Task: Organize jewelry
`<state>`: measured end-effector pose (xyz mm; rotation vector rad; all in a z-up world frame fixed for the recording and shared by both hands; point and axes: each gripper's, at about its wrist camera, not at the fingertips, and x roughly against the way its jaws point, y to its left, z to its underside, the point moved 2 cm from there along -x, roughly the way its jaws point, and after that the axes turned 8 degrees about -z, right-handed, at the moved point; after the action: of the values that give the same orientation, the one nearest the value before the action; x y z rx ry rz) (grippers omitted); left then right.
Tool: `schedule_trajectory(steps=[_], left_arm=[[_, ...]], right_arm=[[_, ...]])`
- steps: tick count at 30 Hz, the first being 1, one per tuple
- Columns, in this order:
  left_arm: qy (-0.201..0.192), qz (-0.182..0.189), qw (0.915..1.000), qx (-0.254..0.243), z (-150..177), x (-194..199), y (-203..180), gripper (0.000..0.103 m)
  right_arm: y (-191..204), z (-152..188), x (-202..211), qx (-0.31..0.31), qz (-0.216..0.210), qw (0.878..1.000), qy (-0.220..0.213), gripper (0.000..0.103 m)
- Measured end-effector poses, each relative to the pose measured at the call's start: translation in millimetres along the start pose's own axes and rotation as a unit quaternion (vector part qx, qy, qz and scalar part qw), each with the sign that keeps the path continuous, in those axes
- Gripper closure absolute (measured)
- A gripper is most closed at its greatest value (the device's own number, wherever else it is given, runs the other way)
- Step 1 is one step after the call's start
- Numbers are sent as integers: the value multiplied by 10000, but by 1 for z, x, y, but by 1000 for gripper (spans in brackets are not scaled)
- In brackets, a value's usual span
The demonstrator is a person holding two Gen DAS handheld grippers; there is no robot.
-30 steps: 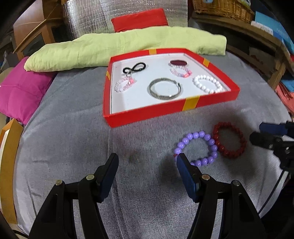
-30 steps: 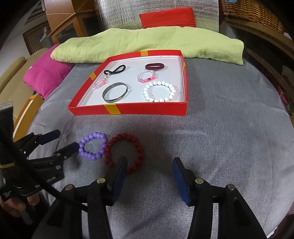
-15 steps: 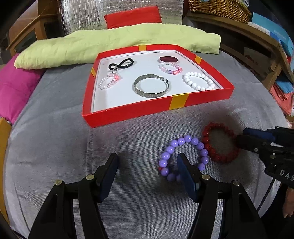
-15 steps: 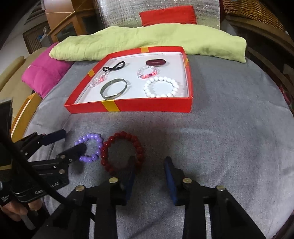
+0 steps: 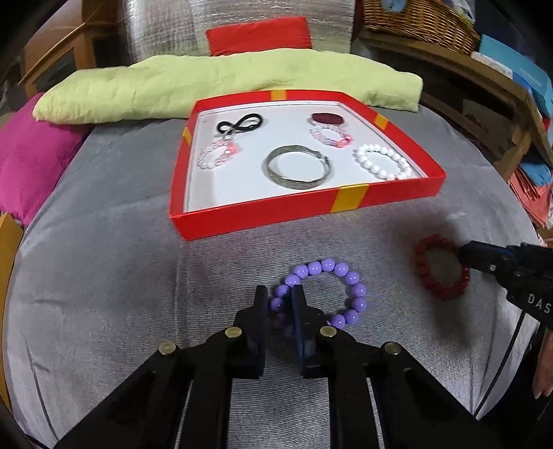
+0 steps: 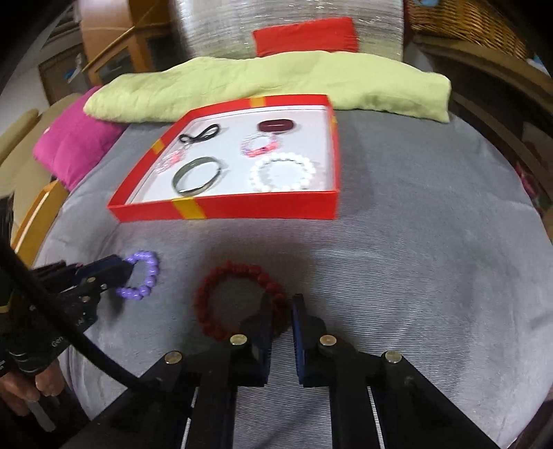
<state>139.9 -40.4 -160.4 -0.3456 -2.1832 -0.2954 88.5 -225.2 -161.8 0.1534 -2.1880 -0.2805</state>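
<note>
A purple bead bracelet lies on the grey cloth in front of the red box. My left gripper has its jaws closing, and they pinch the near-left beads of that bracelet. To the right lies a dark red bead bracelet. My right gripper is closing on its near-right beads, which sit between the pads. In the left wrist view the right gripper bites the red bracelet from the right. The box holds a silver bangle, a white bead bracelet and several other pieces.
A light green cushion lies behind the box, with a magenta pillow at the left and a red cushion behind. A wicker basket and wooden shelves stand at the right. Grey cloth spreads right of the bracelets.
Both pairs of jaws have gone from wide apart to nearly together, the left on the purple bracelet and the right on the red one. The two bracelets now lie apart.
</note>
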Motion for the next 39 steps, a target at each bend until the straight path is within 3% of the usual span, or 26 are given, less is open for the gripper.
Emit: schedule_trajectory(steps=[3, 4, 6, 7, 8, 9, 10, 11, 14, 24, 35, 37, 39], left_arm=[[63, 2, 9998, 167, 0, 0, 6, 89], [99, -11, 9998, 197, 0, 0, 7, 83], [111, -62, 9997, 215, 0, 1, 8, 60], [75, -78, 9997, 226, 0, 3, 9, 45], [2, -80, 9997, 228, 0, 7, 9, 40], [-74, -60, 9998, 202, -1, 10, 8, 40], [-127, -42, 9998, 160, -1, 12, 8, 40], [-165, -33, 9998, 120, -2, 14, 7, 40], [-138, -28, 9999, -23, -1, 12, 2, 39], [167, 189, 9995, -203, 3, 0, -10, 34], [58, 145, 9996, -214, 4, -3, -12, 31], [39, 126, 9997, -226, 4, -3, -12, 31], [23, 109, 9997, -238, 4, -2, -12, 31]], right_arm=[[-7, 0, 2, -202, -146, 9997, 55, 92], [-8, 0, 2, -277, -219, 9993, 92, 91], [-10, -1, 2, -381, -355, 9985, 167, 88], [-10, -2, 2, -416, -406, 9981, 182, 83], [-10, -2, 3, -453, -450, 9978, 171, 70], [-9, -3, 4, -482, -500, 9975, 148, 61], [-7, -3, 6, -485, -550, 9972, 115, 43], [-4, -3, 8, -445, -579, 9973, 38, 35], [5, -4, 13, -194, -503, 9985, -118, 35], [11, 3, -5, -25, -356, 9991, 235, 34], [22, 8, -11, 460, -63, 9987, 189, 30], [23, 9, -13, 505, -2, 9986, 147, 32], [24, 9, -15, 600, 152, 9980, 102, 40]])
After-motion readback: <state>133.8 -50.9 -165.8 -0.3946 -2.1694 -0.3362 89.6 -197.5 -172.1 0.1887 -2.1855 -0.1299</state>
